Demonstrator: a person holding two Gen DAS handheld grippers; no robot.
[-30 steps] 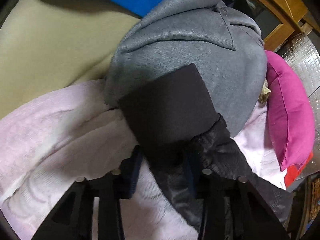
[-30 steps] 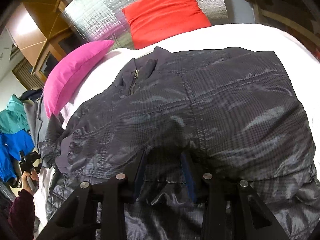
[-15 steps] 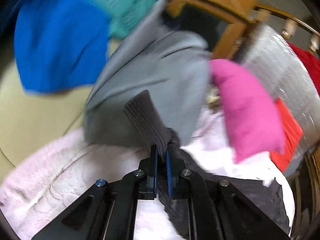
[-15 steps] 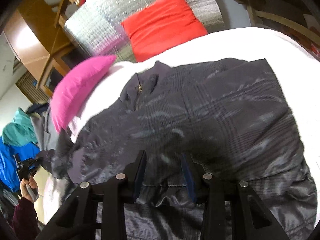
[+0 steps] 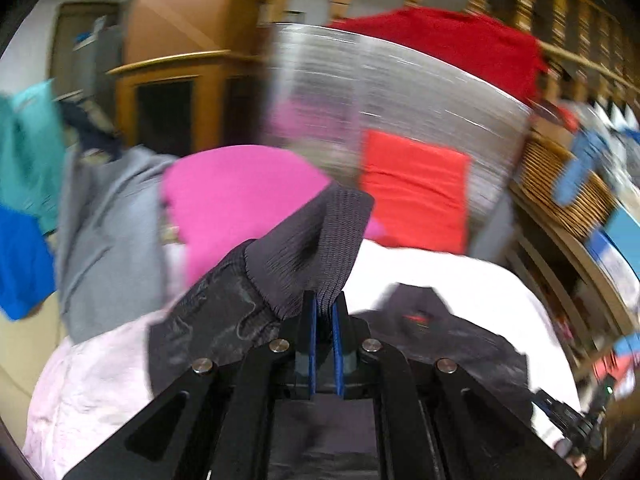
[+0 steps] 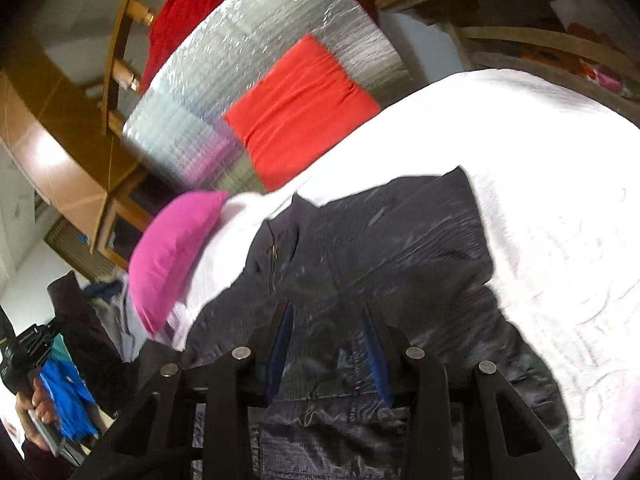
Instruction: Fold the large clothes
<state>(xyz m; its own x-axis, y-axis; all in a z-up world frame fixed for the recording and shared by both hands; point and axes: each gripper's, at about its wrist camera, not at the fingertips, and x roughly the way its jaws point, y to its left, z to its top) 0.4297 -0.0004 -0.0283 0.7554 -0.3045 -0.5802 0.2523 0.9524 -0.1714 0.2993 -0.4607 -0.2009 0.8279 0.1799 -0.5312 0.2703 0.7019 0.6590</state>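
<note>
White bedspread (image 6: 540,168) under dark jacket (image 6: 400,248) — collar toward pillows; left gripper (image 5: 324,312) clamps ribbed cuff (image 5: 320,240); right gripper (image 6: 326,316) wide.

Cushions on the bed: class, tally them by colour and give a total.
Pink cushion: 1
Red cushion: 1
Total: 2

Dark shiny quilted jacket (image 6: 400,264): one
Bright pink pillow (image 6: 172,256): one
Orange-red square cushion (image 6: 300,108): one
Black two-finger grippers: two
</note>
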